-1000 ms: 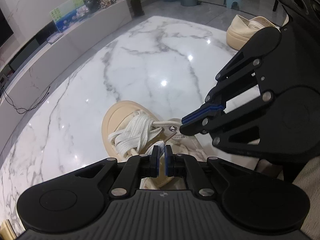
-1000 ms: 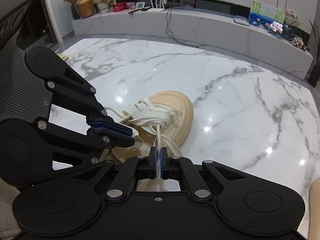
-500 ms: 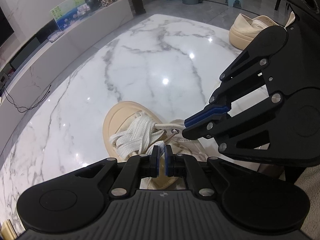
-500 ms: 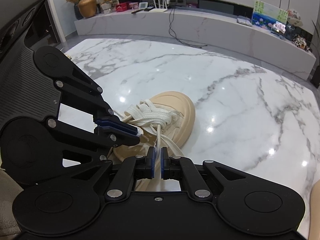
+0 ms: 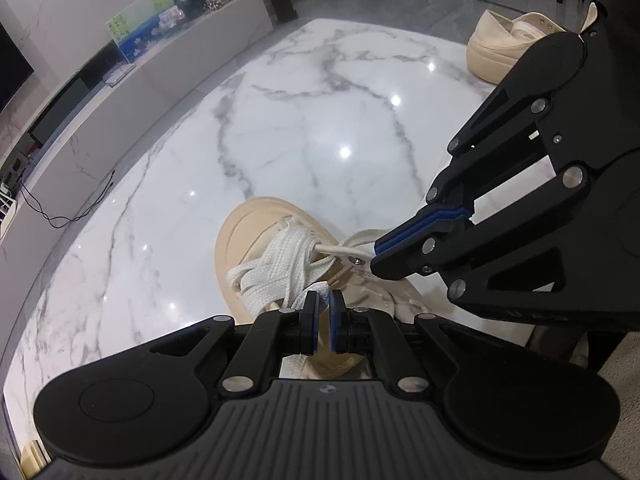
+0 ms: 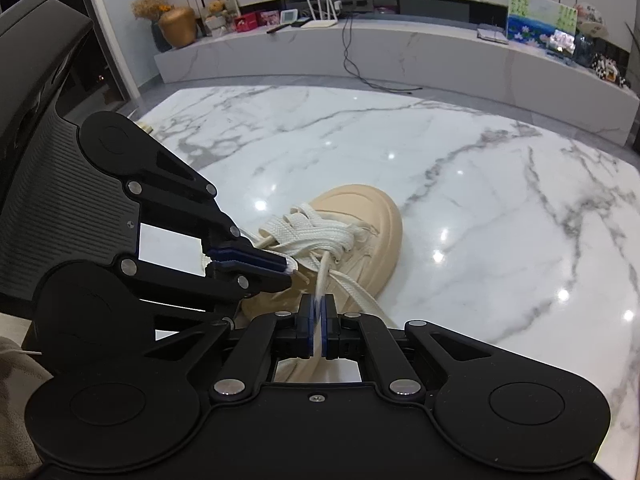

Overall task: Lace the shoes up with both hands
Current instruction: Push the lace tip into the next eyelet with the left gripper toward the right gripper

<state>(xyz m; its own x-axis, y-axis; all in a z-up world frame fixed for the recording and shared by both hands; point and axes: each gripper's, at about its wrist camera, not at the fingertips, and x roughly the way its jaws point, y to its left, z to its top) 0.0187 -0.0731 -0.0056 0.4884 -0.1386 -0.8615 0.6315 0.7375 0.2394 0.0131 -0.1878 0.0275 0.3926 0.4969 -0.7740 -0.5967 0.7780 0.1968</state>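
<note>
Left wrist view: the beige shoe [image 5: 256, 240] is seen standing near the front edge of the marble tabletop [image 5: 320, 120], toe pointing toward the far edge, with white flat lace [image 5: 280, 268] bunched in crossings over its tongue. The left tool [image 5: 324, 316] is closed narrowly on one lace end, whose white tip shows between its blue pads. To the right, the right tool [image 5: 374, 260] is seen clamped at an eyelet, a thin strand being drawn taut from the crossings to its tip. A second shoe [image 5: 500, 52] is seen by the far right edge of the tabletop, well apart.

Right wrist view: the left tool [image 6: 286, 270] is seen at the left, pinched on a flat lace end beside the shoe's collar; in the middle, a strand runs straight from the crossings into the right tool [image 6: 319, 312], held tight between the pads.

The step is judged to be tensioning or threading at an upper eyelet. It is done well if both ends are kept gripped close to the eyelets, pulled evenly and apart so the crossings are snugged without the shoe being dragged toward the edge, and the lace is kept flat, not twisted.
</note>
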